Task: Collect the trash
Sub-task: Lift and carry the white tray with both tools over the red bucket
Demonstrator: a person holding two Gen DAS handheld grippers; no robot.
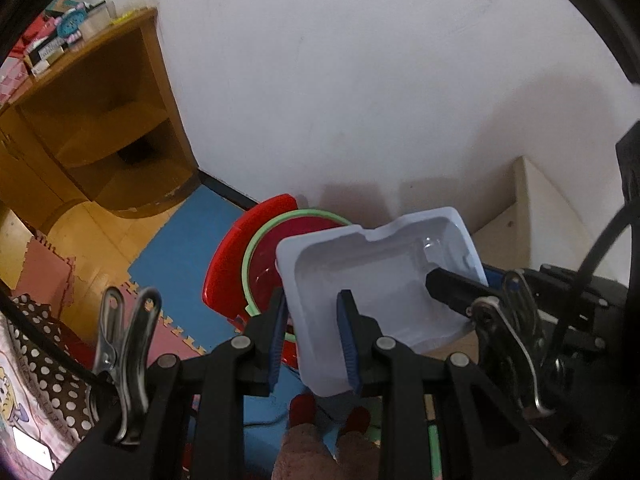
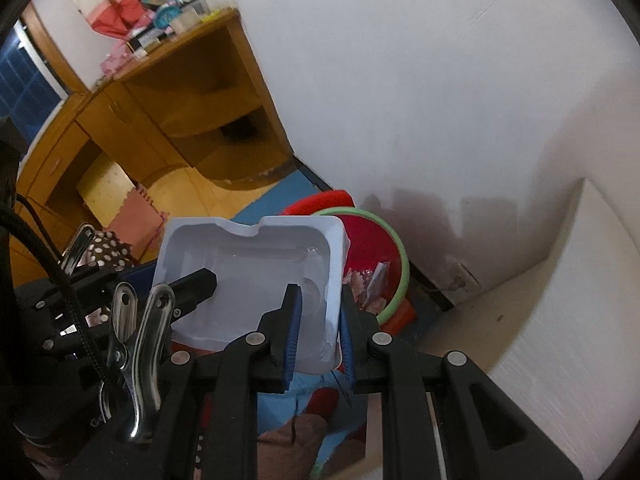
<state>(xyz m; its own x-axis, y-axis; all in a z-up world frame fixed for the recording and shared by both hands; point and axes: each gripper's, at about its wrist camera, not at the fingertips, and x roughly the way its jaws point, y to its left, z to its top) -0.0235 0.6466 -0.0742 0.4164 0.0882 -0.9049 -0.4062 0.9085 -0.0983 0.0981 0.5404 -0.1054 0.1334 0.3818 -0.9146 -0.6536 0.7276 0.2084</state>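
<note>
We hold the white plastic tray [image 1: 376, 280] between both grippers, left gripper [image 1: 316, 340] and right gripper [image 2: 318, 332] each clamped on a wall, above the red bin [image 2: 380, 256]. Scraps already lie inside; release remains.

We see a wooden corner shelf unit [image 2: 208, 120] against the white wall [image 2: 420, 80], clutter [image 2: 168, 20] on top, and blue [image 1: 180, 240] and pink foam floor mats [image 1: 44, 272] below.

The white tray [image 2: 256, 276] covers most of the red bin [image 2: 380, 256] mouth; the wall [image 2: 440, 100] stands close behind.
</note>
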